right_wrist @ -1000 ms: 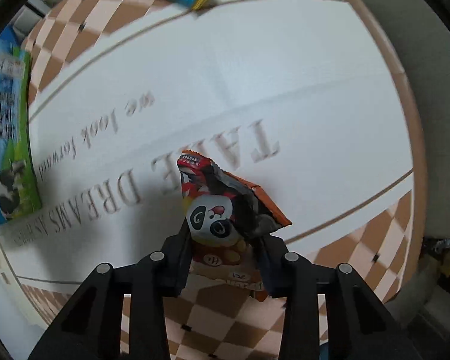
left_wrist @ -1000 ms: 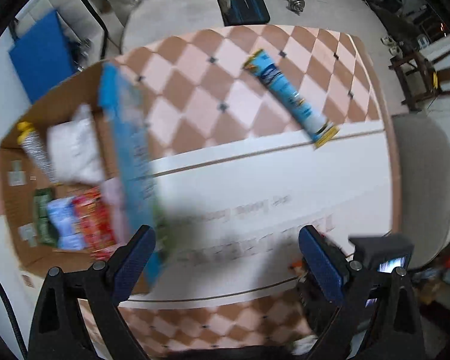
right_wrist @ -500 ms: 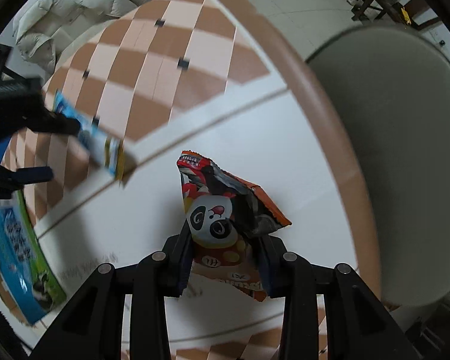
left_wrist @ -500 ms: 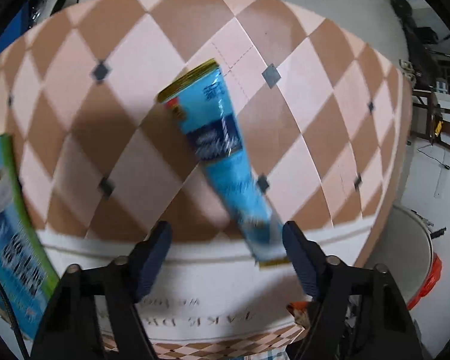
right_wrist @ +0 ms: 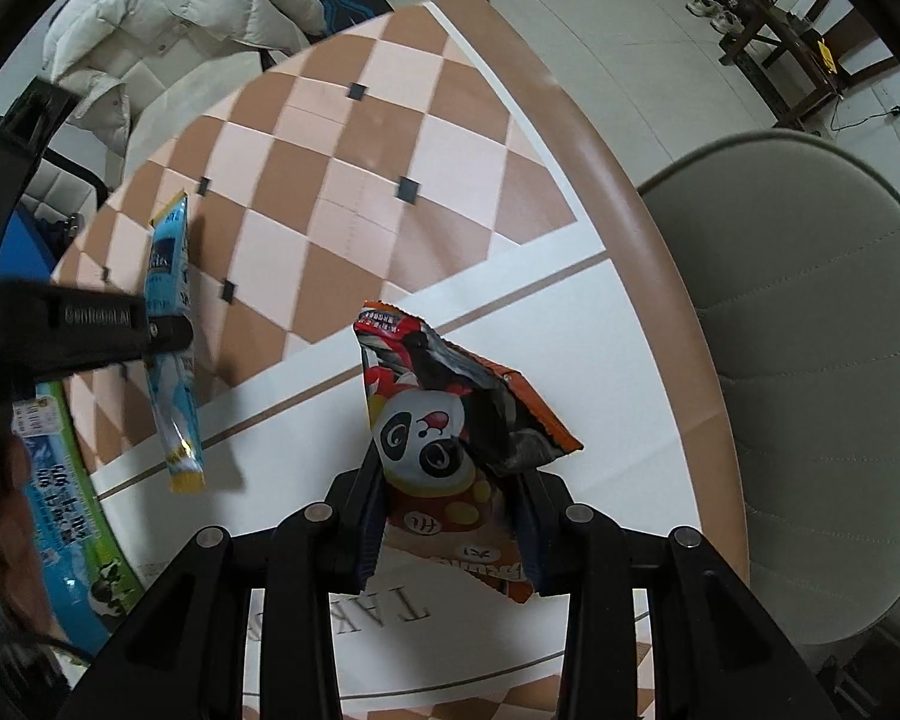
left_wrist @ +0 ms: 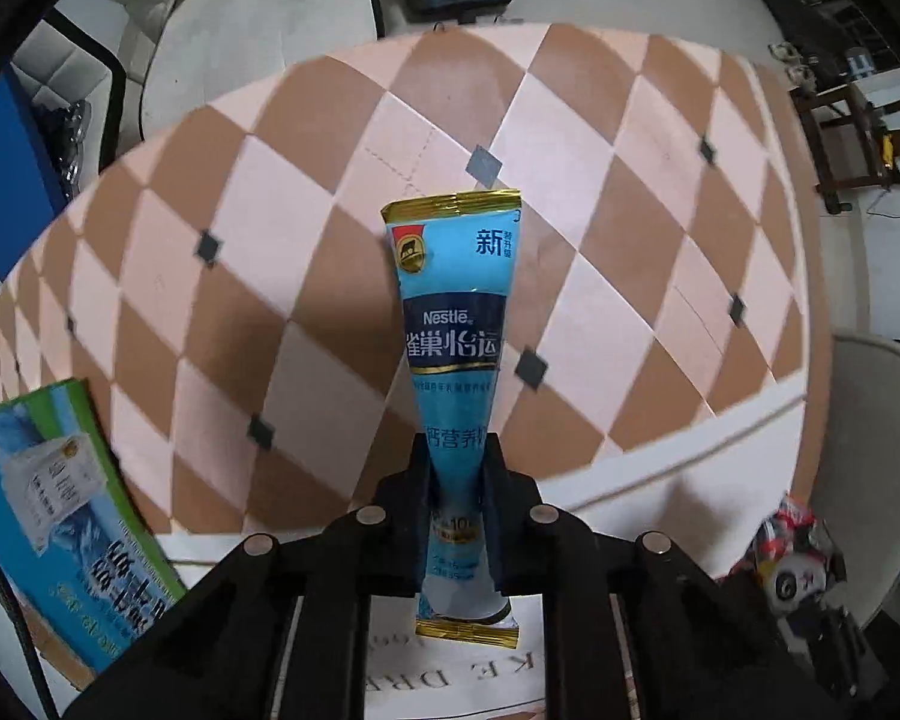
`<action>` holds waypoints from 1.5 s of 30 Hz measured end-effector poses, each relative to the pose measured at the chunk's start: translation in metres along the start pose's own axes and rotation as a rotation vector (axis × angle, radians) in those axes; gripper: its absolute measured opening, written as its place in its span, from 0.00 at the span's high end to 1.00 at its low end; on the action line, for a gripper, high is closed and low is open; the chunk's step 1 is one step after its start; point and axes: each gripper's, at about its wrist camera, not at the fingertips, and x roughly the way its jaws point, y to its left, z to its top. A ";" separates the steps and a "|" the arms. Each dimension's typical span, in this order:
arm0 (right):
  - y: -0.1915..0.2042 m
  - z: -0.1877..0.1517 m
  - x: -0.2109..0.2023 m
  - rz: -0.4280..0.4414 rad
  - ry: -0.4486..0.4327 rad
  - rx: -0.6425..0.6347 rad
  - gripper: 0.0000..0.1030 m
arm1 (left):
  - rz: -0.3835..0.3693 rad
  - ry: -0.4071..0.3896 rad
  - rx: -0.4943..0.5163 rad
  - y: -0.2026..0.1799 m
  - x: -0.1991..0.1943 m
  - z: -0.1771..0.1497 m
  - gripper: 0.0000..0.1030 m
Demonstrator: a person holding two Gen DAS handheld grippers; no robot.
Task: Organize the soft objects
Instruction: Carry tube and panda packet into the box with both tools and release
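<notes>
Blue sachet [left_wrist: 453,324]: one, left gripper [left_wrist: 456,474]; panda packet [right_wrist: 450,420]: one, right gripper [right_wrist: 450,504].

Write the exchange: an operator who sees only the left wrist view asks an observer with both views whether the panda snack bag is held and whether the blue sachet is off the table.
Operator: My left gripper is shut on the blue sachet. Is the panda snack bag held?
Observer: Yes. The right gripper is shut on its lower part, with the fingers pressing both sides.
Operator: Is my sachet clear of the table?
Observer: Seen side-on from the right wrist view, it appears lifted. Its lower gold end hangs above the table, with a shadow beside it.
</notes>
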 end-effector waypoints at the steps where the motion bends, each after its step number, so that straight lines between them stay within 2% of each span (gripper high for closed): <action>1: 0.003 -0.001 -0.004 0.007 -0.005 -0.005 0.63 | -0.011 -0.013 0.003 0.002 -0.006 -0.005 0.88; 7: 0.039 -0.020 -0.038 0.069 -0.045 -0.050 0.63 | -0.099 -0.116 0.020 0.030 -0.069 -0.058 0.88; 13: 0.097 -0.043 -0.075 0.169 -0.079 -0.109 0.63 | -0.154 -0.213 -0.023 0.103 -0.132 -0.109 0.88; 19: 0.194 -0.071 -0.112 0.269 -0.091 -0.232 0.63 | -0.115 -0.266 -0.109 0.203 -0.166 -0.148 0.88; 25: 0.296 -0.087 -0.110 0.285 -0.073 -0.341 0.63 | -0.028 -0.282 -0.236 0.320 -0.179 -0.171 0.88; 28: 0.341 -0.090 -0.094 0.238 -0.060 -0.385 0.63 | 0.015 -0.264 -0.274 0.360 -0.171 -0.168 0.88; 33: 0.389 -0.089 -0.060 0.157 -0.023 -0.410 0.63 | 0.052 -0.202 -0.319 0.417 -0.145 -0.147 0.88; 37: 0.409 -0.083 -0.033 0.099 0.001 -0.412 0.63 | 0.057 -0.143 -0.335 0.438 -0.118 -0.127 0.88; 42: 0.417 -0.076 -0.010 0.047 0.021 -0.398 0.63 | 0.077 -0.082 -0.323 0.448 -0.090 -0.111 0.88; 45: 0.420 -0.072 0.001 0.013 0.024 -0.388 0.62 | 0.069 -0.044 -0.317 0.451 -0.079 -0.105 0.84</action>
